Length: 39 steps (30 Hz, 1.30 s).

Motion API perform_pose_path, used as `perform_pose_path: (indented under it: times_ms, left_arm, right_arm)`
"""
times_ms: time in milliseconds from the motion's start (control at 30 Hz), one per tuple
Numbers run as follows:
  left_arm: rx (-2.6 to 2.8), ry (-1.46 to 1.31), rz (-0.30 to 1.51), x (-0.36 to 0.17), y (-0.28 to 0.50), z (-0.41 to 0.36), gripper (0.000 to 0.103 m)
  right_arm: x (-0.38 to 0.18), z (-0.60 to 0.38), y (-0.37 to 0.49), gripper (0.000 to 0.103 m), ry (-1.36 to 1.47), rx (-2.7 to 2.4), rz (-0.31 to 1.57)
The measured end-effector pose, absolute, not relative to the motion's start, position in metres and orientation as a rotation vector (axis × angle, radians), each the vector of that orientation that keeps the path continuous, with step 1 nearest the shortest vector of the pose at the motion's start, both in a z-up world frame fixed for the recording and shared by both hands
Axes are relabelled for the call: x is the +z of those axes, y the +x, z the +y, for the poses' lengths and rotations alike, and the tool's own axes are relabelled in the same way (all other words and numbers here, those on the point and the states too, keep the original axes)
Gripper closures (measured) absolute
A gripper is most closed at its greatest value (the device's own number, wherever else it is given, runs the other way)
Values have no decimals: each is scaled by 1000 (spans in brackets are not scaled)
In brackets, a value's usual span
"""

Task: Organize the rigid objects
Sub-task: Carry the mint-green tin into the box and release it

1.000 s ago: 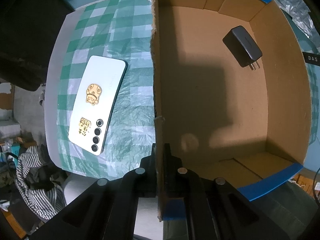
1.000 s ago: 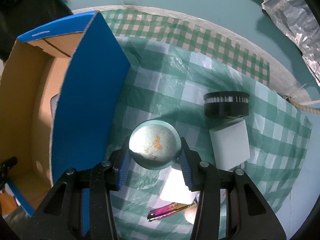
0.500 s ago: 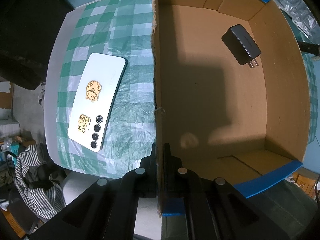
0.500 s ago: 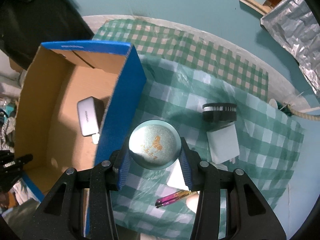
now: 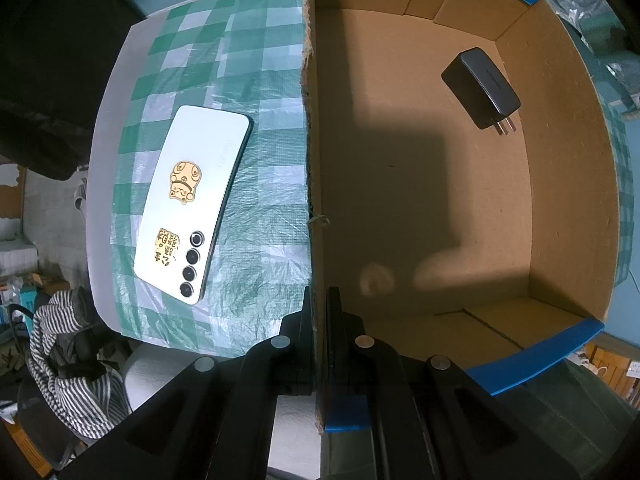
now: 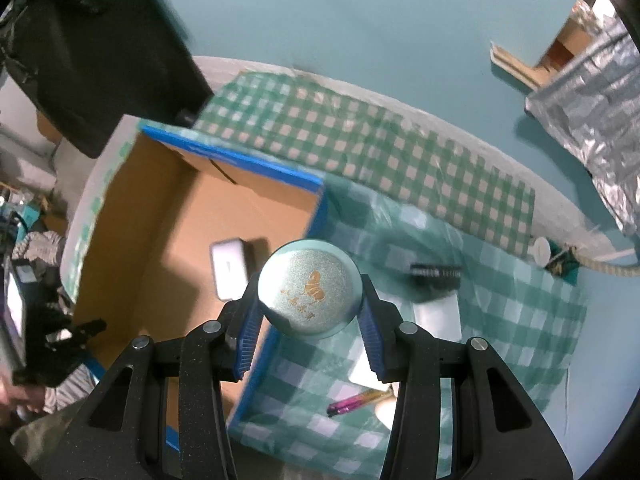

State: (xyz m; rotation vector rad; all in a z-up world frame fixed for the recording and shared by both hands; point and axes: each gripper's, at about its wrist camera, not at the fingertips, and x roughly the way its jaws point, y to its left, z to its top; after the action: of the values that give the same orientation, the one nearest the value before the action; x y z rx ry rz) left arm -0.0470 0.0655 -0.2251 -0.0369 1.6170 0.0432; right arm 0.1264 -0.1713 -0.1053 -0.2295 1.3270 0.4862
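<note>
Two ribbed pads (image 6: 247, 332) grip round metallic tin (image 6: 309, 288).

Setting: lived-in home room | Surface: table under green-and-white checked plastic tablecloth (image 5: 256, 80) | Walls: plain teal paint (image 6: 360, 20) | Clutter: striped clothing (image 5: 68, 360) heaped beside the table; silver foil sheeting (image 6: 592, 92) and cardboard scraps (image 6: 516, 68) near the far wall | Equipment: no lab or shop fittings visible
</note>
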Motion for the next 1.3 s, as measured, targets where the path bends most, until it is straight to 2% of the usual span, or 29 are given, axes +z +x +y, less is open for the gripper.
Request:
perform_pose_path:
  times_ms: [233, 667, 1300]
  left_arm:
    - [42, -40, 1616, -225, -46, 65, 99]
    - [48, -46, 1625, -226, -48, 64, 99]
    - [56, -40, 1633, -228, -48, 65, 99]
  right_arm:
    - [-105, -143, 136, 59, -246, 535, 1316]
    - [-143, -99, 143, 59, -304, 571, 1368]
    - [-173, -96, 141, 59, -342, 534, 1421]
